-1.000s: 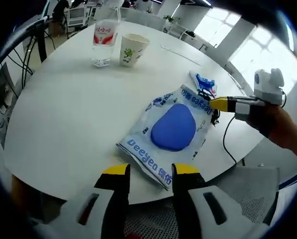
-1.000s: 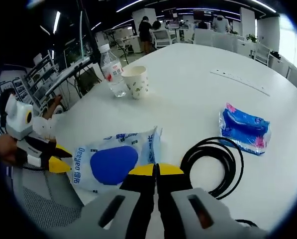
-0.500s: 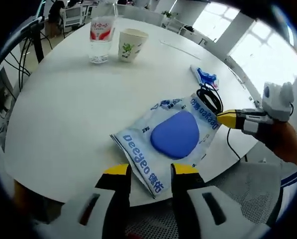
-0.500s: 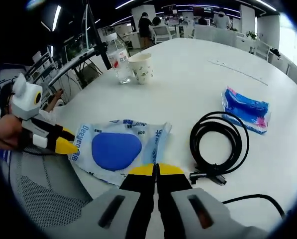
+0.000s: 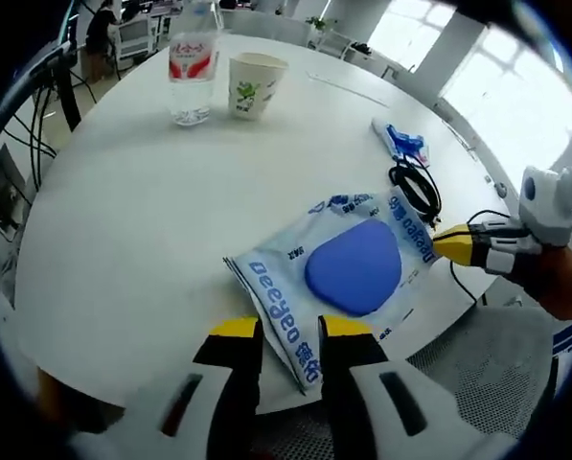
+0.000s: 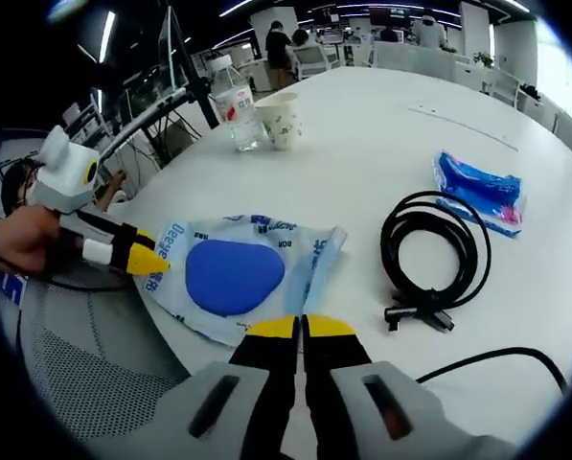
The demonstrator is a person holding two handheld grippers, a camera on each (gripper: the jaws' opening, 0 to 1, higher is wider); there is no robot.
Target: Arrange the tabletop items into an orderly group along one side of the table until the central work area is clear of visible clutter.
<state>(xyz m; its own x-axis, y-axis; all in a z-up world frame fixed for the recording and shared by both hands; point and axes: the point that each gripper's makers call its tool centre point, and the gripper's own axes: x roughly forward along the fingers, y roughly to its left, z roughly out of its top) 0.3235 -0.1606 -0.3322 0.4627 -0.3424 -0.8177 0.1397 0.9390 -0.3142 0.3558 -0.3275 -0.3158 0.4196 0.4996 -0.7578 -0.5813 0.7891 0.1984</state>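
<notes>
Since earlier frame, left gripper [image 5: 290, 329] jaws narrowed, small gap left, holding nothing, poised over near corner of pouch [image 5: 338, 273]. Right gripper [image 6: 302, 328] jaws pressed together, nothing between them. Pouch: one, flat, pale blue-white printed plastic, blue oval pad inside, at table [image 5: 123, 192] near edge. One coiled black cable [image 6: 437, 254], one blue packet [image 6: 481, 190], one bottle [image 5: 191, 69], one paper cup [image 5: 255, 84], touching.
</notes>
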